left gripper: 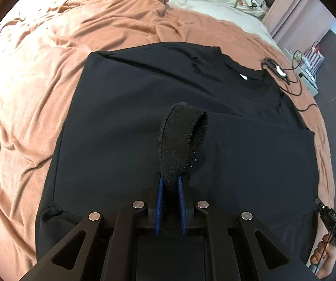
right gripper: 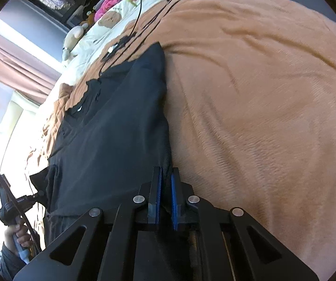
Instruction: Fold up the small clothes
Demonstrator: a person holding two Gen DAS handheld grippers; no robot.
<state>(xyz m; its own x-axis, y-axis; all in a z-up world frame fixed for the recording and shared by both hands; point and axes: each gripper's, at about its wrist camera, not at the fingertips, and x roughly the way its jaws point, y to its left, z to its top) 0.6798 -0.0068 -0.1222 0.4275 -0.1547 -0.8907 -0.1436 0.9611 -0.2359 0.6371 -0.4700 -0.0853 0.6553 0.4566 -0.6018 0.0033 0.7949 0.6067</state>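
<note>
On the peach blanket, a black shirt lies spread.
Your left gripper pinches its ribbed cuff; your right gripper clamps its edge.

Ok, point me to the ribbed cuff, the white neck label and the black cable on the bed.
ribbed cuff [left gripper: 179, 138], left wrist view, middle of the knit band.
white neck label [left gripper: 244, 77], left wrist view, on the tag itself.
black cable [left gripper: 295, 89], left wrist view, on its loop on the blanket.
</note>
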